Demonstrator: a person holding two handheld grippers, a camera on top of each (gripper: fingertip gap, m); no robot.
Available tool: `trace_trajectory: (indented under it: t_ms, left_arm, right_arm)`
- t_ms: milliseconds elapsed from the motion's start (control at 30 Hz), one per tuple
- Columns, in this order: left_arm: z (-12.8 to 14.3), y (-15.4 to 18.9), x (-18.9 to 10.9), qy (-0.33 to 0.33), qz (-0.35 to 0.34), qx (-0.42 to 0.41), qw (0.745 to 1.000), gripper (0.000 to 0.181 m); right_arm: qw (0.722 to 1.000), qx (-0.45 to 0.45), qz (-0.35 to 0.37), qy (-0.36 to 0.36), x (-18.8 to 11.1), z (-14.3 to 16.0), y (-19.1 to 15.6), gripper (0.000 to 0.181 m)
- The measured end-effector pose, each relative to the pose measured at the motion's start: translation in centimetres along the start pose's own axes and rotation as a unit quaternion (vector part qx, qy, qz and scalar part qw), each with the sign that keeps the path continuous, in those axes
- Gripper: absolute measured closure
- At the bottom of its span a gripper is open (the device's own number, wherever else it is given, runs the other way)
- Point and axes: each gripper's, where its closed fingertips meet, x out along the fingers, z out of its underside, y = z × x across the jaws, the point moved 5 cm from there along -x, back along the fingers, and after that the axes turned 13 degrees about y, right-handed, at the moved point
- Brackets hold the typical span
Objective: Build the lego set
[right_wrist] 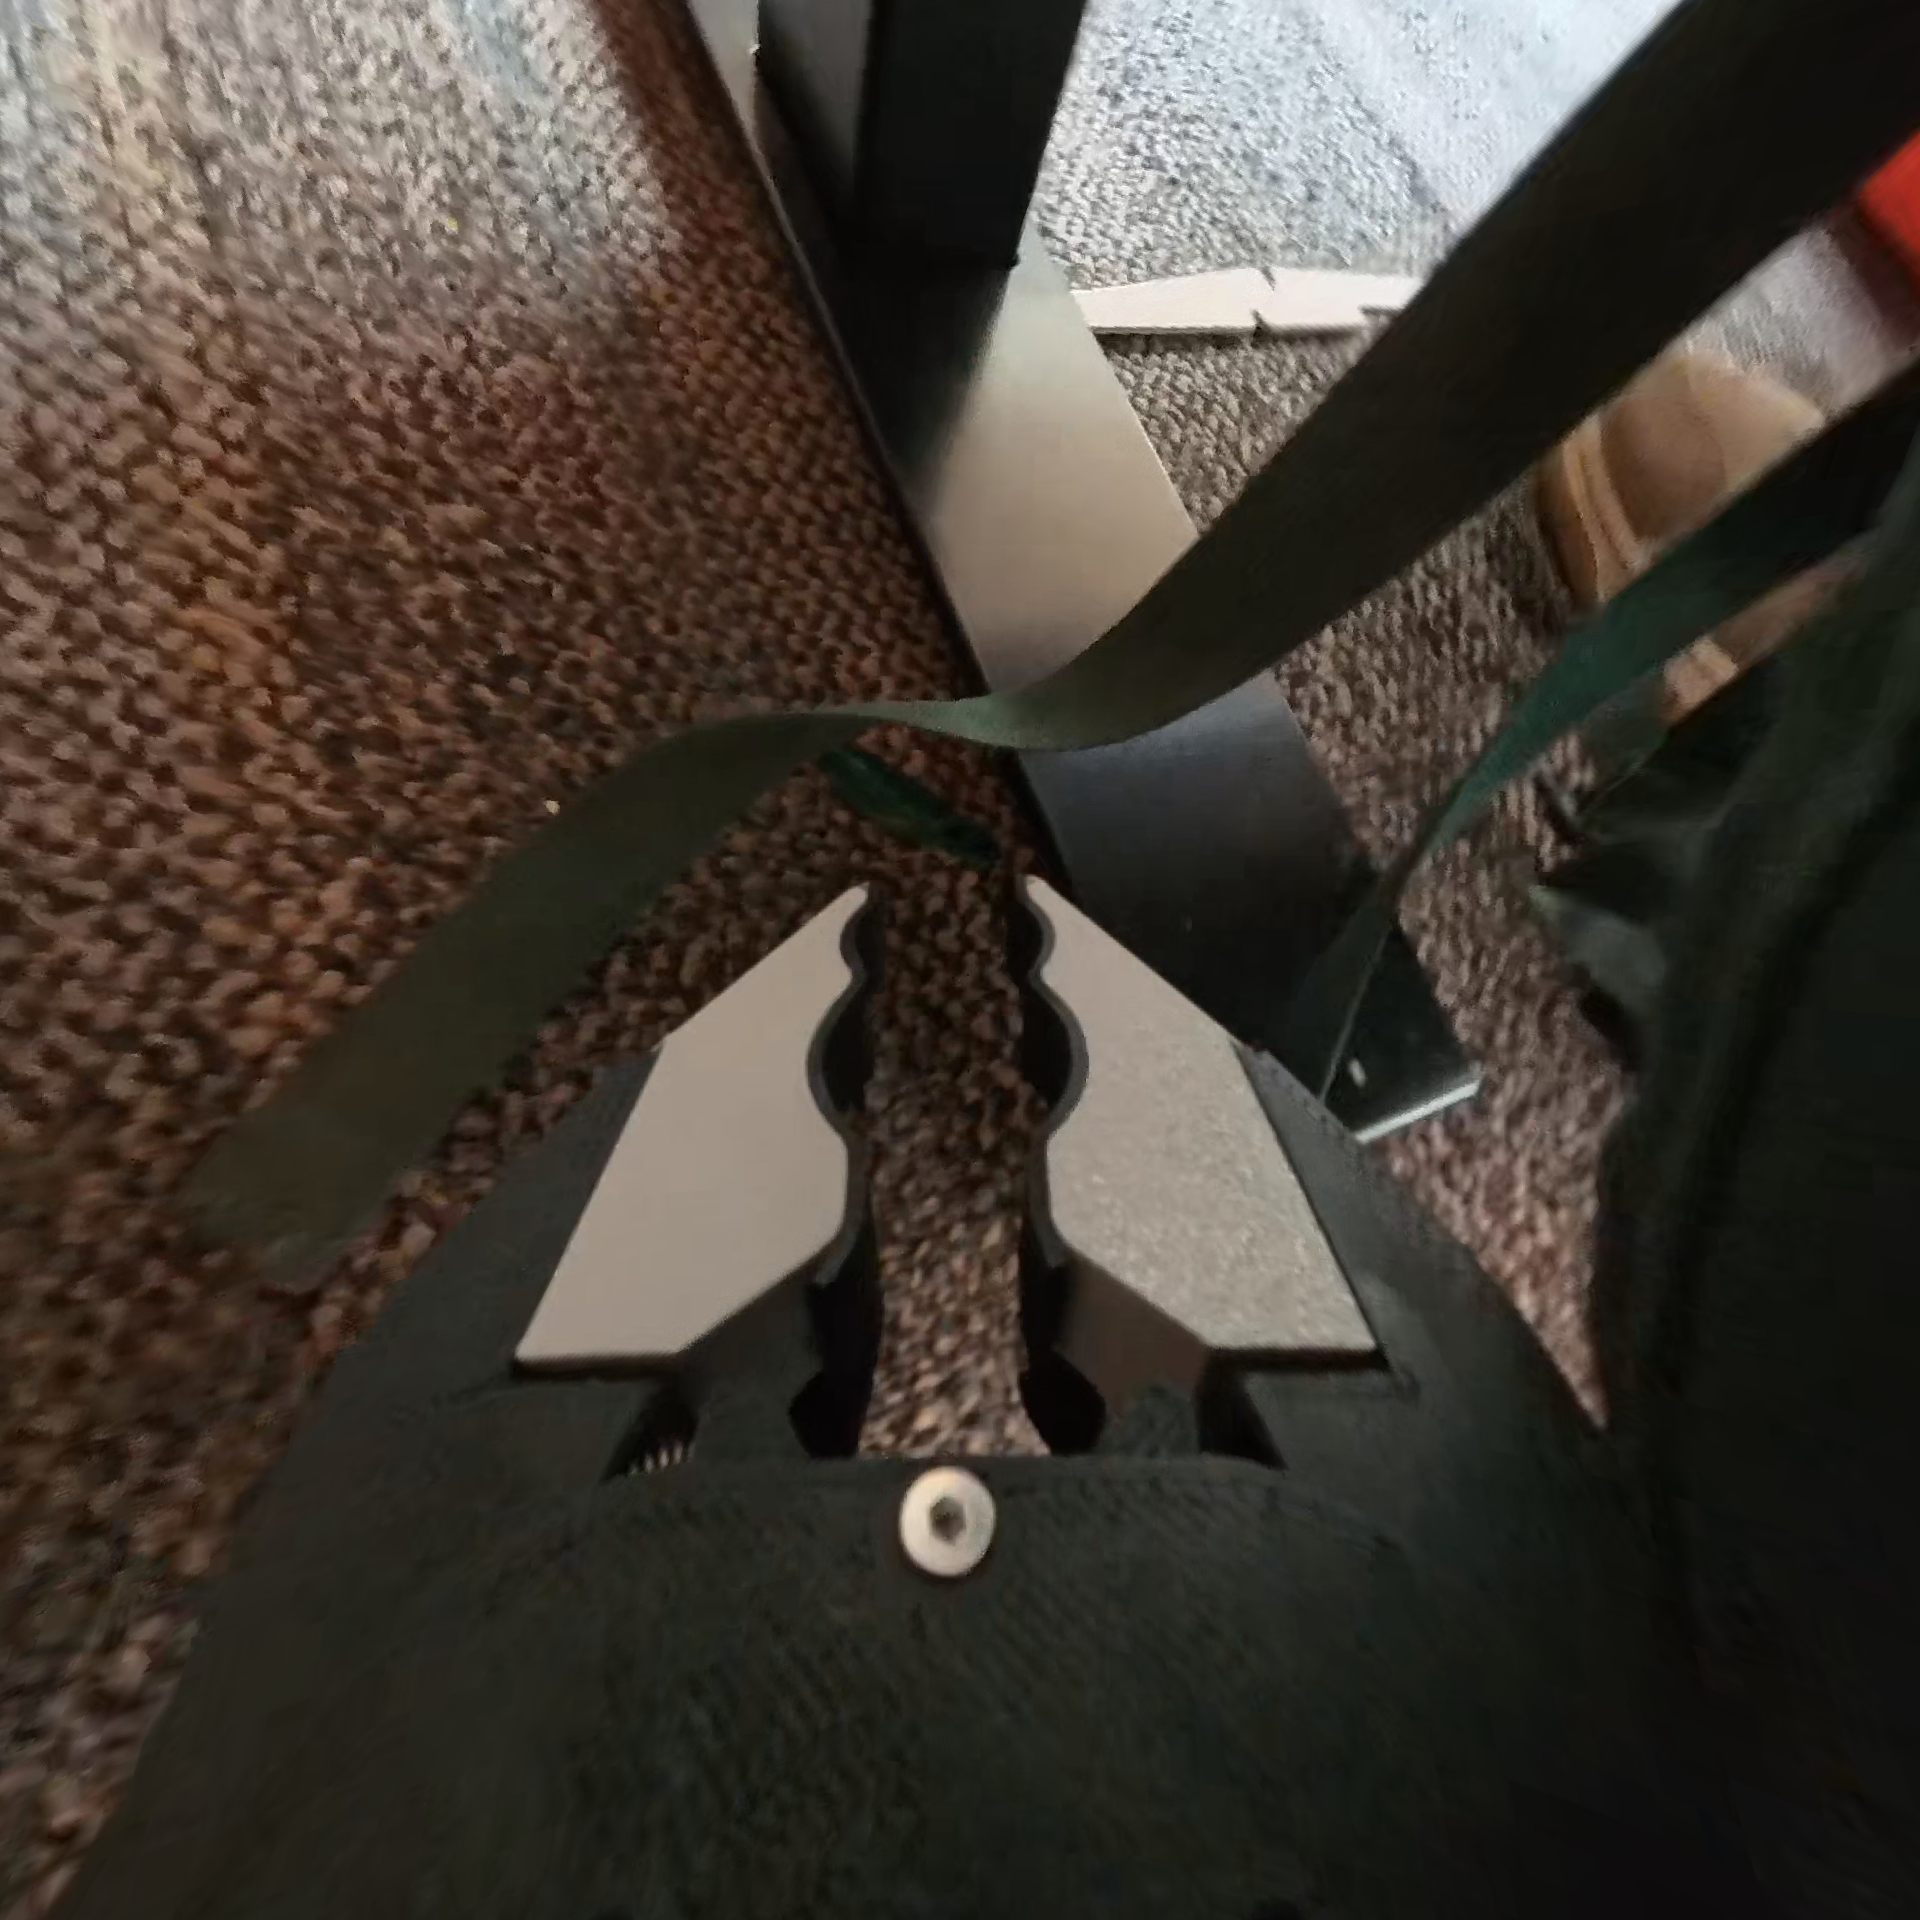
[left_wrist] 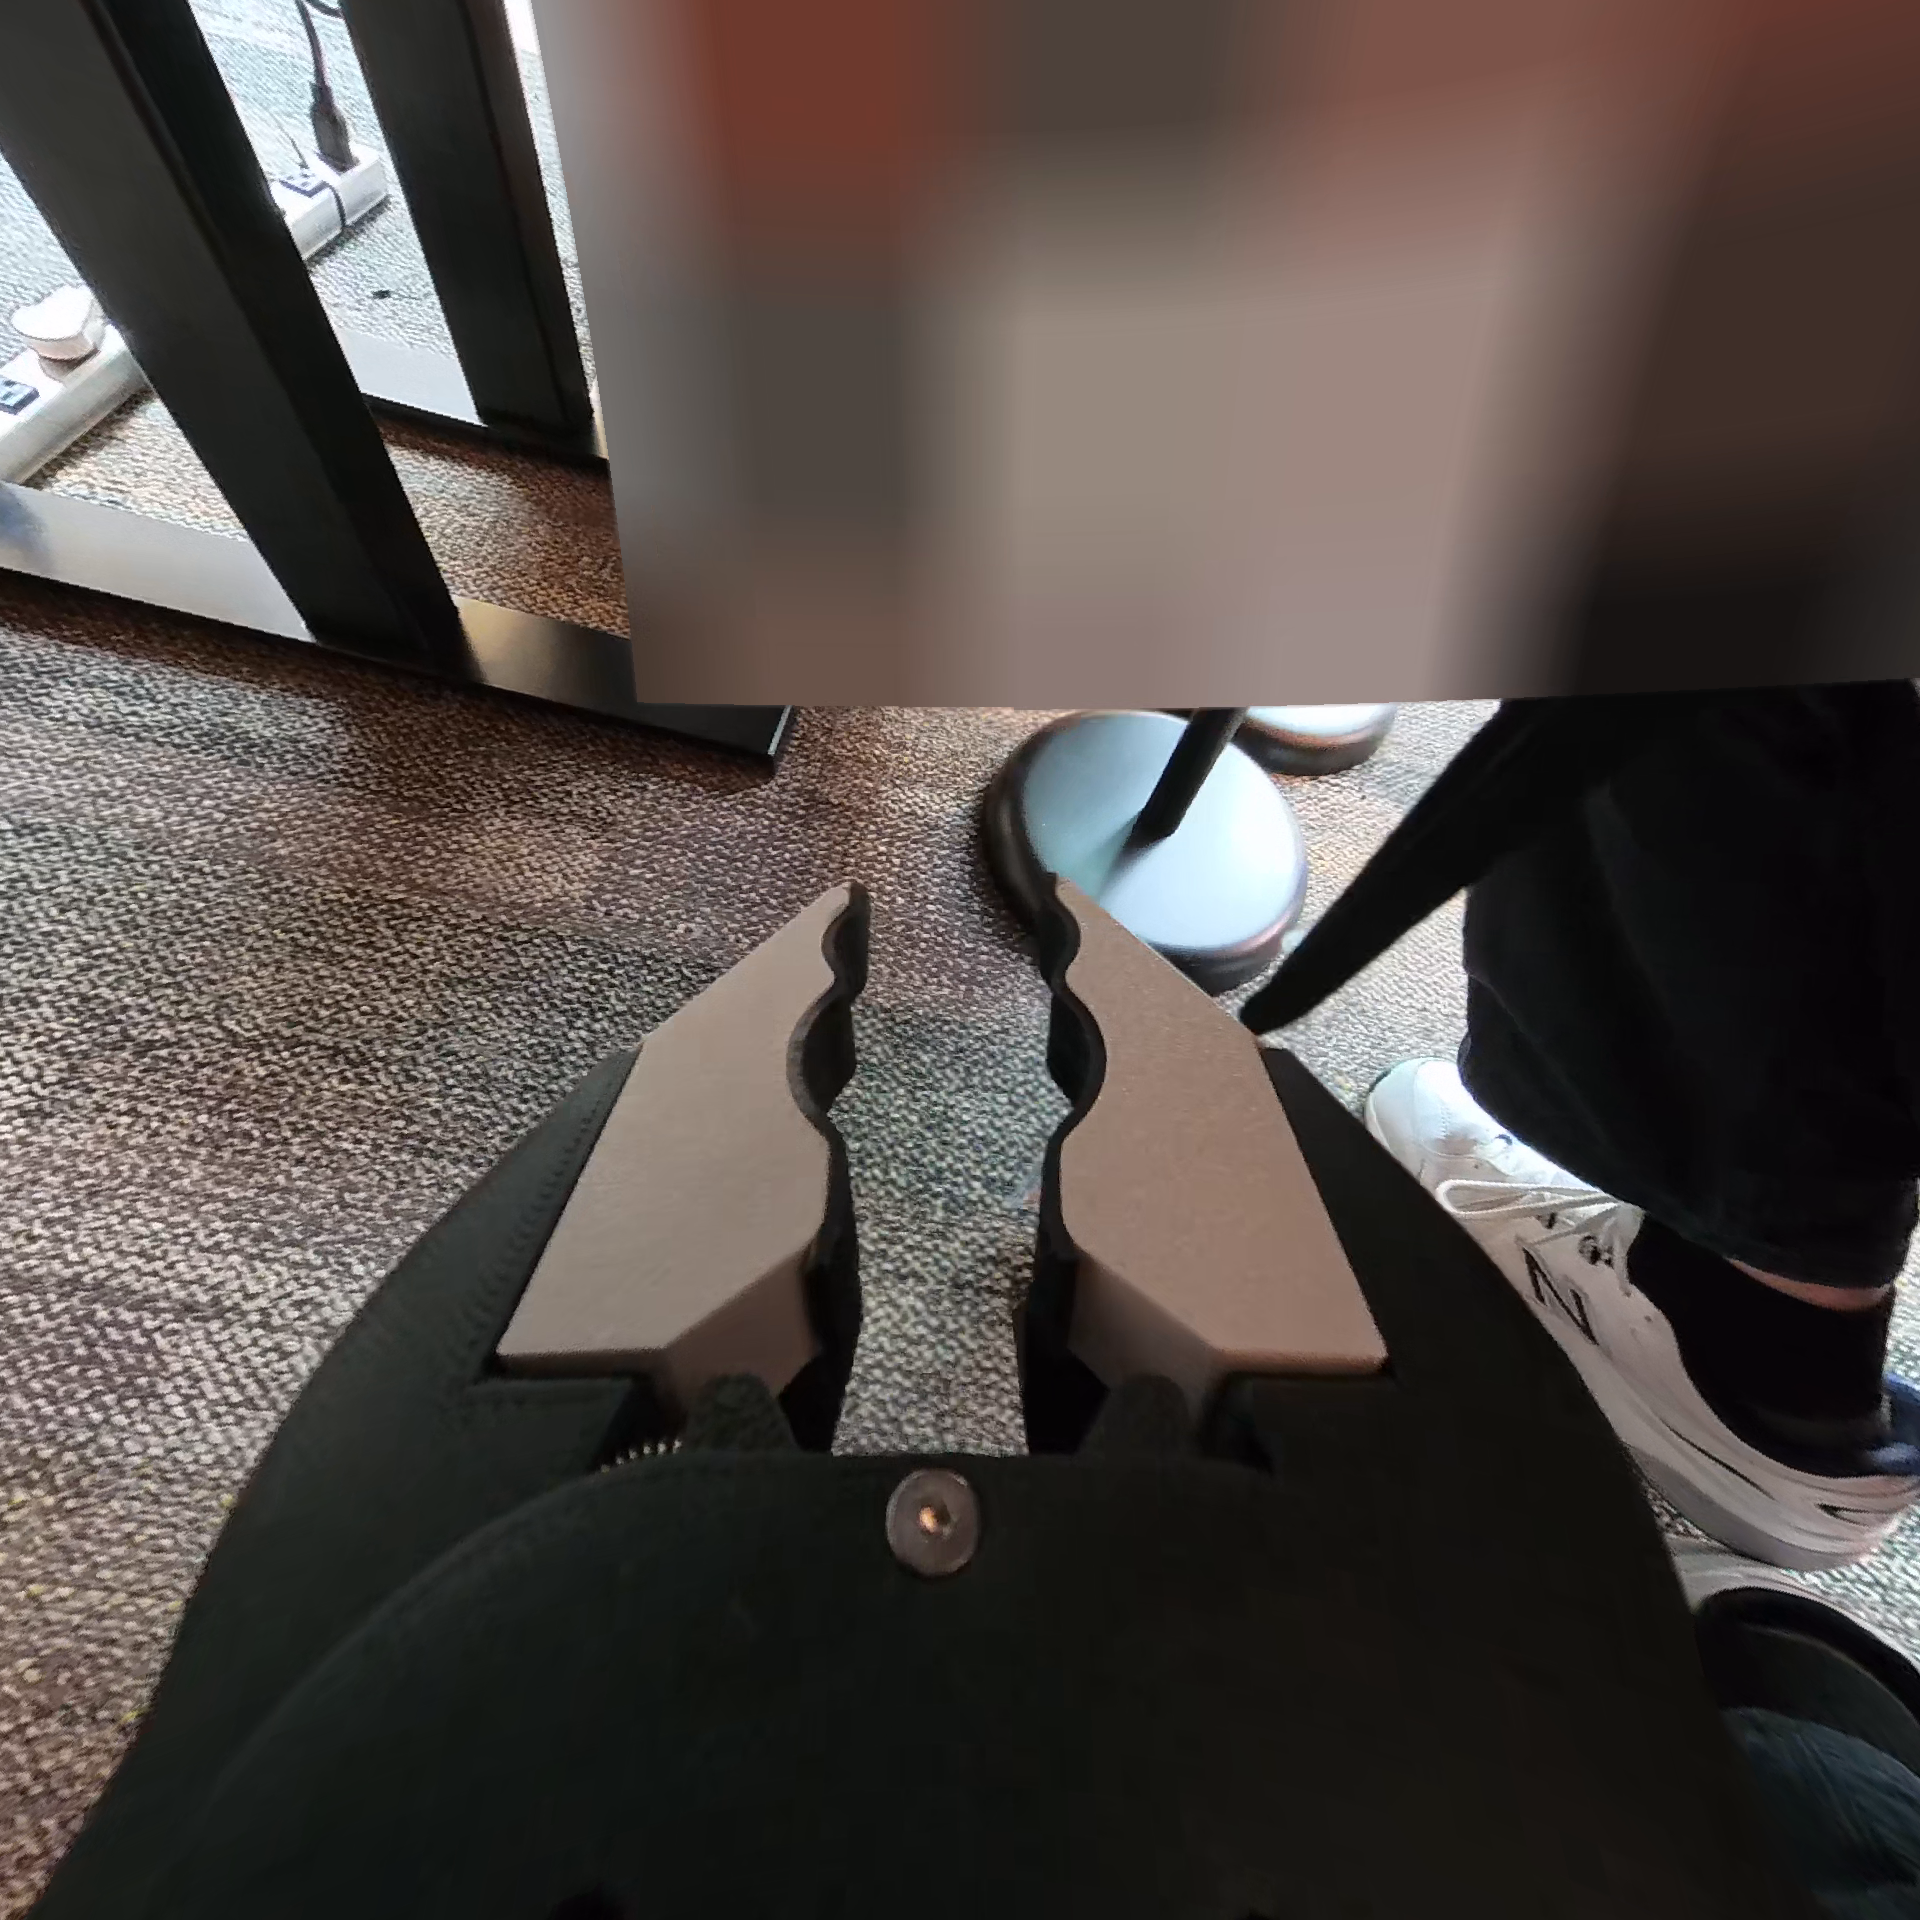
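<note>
No lego pieces show in either view. My left gripper (left_wrist: 958, 914) points down at the speckled carpet (left_wrist: 312, 935), its grey fingers apart and nothing between them. My right gripper (right_wrist: 945, 909) also points down at the carpet (right_wrist: 364, 520), open and empty. A dark strap (right_wrist: 727, 748) hangs loose across the right wrist view just beyond its fingertips, not touching them as far as I can tell.
Black table legs (left_wrist: 239, 343) and a black foot bar (right_wrist: 1143, 779) stand on the carpet. A round stand base (left_wrist: 1164, 842) lies ahead of the left gripper. A person's white shoe (left_wrist: 1621, 1340) and dark trouser leg are at the right. Power strips (left_wrist: 62, 374) lie far left.
</note>
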Motion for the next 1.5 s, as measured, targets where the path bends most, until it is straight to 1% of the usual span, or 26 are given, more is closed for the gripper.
trace_trajectory:
  t_ms: [67,100,233,367,400,467,567,667,700,733,867,900,933,967,1000,1033,1067,1133,1167,1200,1233,1267,1300,1367,1400,1500]
  left_arm:
    - [0.3,0.0,-0.2,-0.004,-0.002,-0.001,1.0,0.151]
    - [0.5,-0.1,-0.3,-0.008,-0.003,-0.001,1.0,0.15]
    - [0.6,-0.3,-0.5,-0.007,-0.006,-0.014,1.0,0.15]
    - [0.6,-0.3,-0.7,-0.005,-0.007,-0.013,1.0,0.15]
    - [0.6,-0.4,-0.7,-0.006,-0.007,-0.012,1.0,0.15]
    - [0.8,-0.4,-0.7,-0.009,-0.007,-0.016,1.0,0.15]
    - [1.3,-0.5,-0.6,-0.016,-0.005,-0.022,1.0,0.15]
    - [1.5,-0.5,-0.4,-0.02,0.002,-0.028,0.999,0.15]
    - [1.5,-0.5,-0.3,-0.021,0.005,-0.029,0.999,0.15]
    - [1.5,-0.5,-0.3,-0.022,0.008,-0.029,0.999,0.15]
    - [1.5,-0.7,-0.3,-0.023,0.01,-0.023,0.999,0.152]
    - [1.4,-0.8,-0.3,-0.023,0.011,-0.024,0.999,0.152]
    - [1.3,-0.8,-0.3,-0.021,0.012,-0.025,0.999,0.152]
    - [1.1,-0.9,-0.3,-0.019,0.012,-0.025,0.999,0.152]
    - [1.0,-0.9,-0.3,-0.016,0.013,-0.024,0.999,0.152]
    - [0.8,-1.0,-0.3,-0.014,0.014,-0.023,1.0,0.153]
    - [0.7,-1.0,-0.3,-0.011,0.015,-0.021,1.0,0.153]
    - [0.4,-1.1,-0.3,-0.007,0.015,-0.019,1.0,0.153]
    - [0.4,-1.1,-0.4,-0.006,0.016,-0.021,1.0,0.153]
    - [0.6,-1.1,-0.4,-0.008,0.016,-0.023,1.0,0.153]
    - [0.8,-1.2,-0.5,-0.011,0.015,-0.026,0.999,0.153]
    - [1.1,-1.2,-0.5,-0.015,0.015,-0.028,0.999,0.153]
    - [1.3,-1.2,-0.6,-0.018,0.015,-0.031,0.999,0.153]
    - [1.3,-1.1,-0.6,-0.019,0.018,-0.036,0.999,0.153]
    - [1.3,-1.0,-0.6,-0.017,0.02,-0.039,0.999,0.153]
    - [1.3,-0.8,-0.7,-0.019,0.022,-0.039,0.999,0.154]
  right_arm:
    - [0.998,-0.025,-0.055,-0.013,0.8,0.0,-0.9,0.159]
    - [0.997,-0.028,-0.076,-0.018,1.1,-0.2,-1.3,0.155]
    - [0.995,-0.027,-0.089,-0.031,2.9,-1.0,-1.7,0.141]
    - [0.99,-0.045,-0.112,-0.077,3.9,-0.5,-1.7,0.139]
    - [0.989,-0.049,-0.116,-0.078,4.1,-0.5,-1.7,0.14]
    - [0.988,-0.066,-0.12,-0.074,4.5,-0.5,-1.4,0.135]
    - [0.985,-0.071,-0.138,-0.071,5.0,-0.4,-1.2,0.134]
    - [0.982,-0.029,-0.16,-0.093,5.2,-0.1,-1.1,0.14]
    - [0.98,-0.007,-0.169,-0.101,5.3,0.0,-1.1,0.146]
    - [0.979,0.015,-0.173,-0.107,5.4,0.0,-1.0,0.143]
    - [0.971,0.081,-0.184,-0.13,5.1,-0.2,-0.8,0.145]
    - [0.969,0.087,-0.185,-0.137,4.9,-0.2,-0.7,0.148]
    - [0.966,0.081,-0.195,-0.147,4.4,0.1,-0.8,0.164]
    - [0.963,0.075,-0.204,-0.158,4.0,0.5,-1.1,0.165]
    - [0.966,0.083,-0.2,-0.145,3.6,0.4,-1.3,0.162]
    - [0.959,0.079,-0.23,-0.144,2.9,0.4,-2.0,0.158]
    - [0.959,0.059,-0.239,-0.142,2.4,0.6,-2.3,0.154]
    - [0.977,-0.001,-0.186,-0.102,2.5,0.2,-1.2,0.145]
    - [0.98,-0.029,-0.175,-0.085,2.6,-0.2,-1.0,0.139]
    - [0.981,-0.065,-0.166,-0.072,2.8,-0.4,-1.0,0.133]
    - [0.978,-0.09,-0.175,-0.069,3.0,-0.4,-1.4,0.119]
    - [0.975,-0.11,-0.178,-0.078,3.2,-0.2,-1.6,0.11]
    - [0.973,-0.116,-0.184,-0.078,3.4,-0.4,-1.8,0.112]
    - [0.971,-0.108,-0.194,-0.087,4.3,-0.9,-2.0,0.102]
    - [0.969,-0.104,-0.203,-0.098,4.7,-1.0,-2.0,0.101]
    - [0.957,-0.07,-0.24,-0.149,5.3,-0.8,-2.0,0.107]
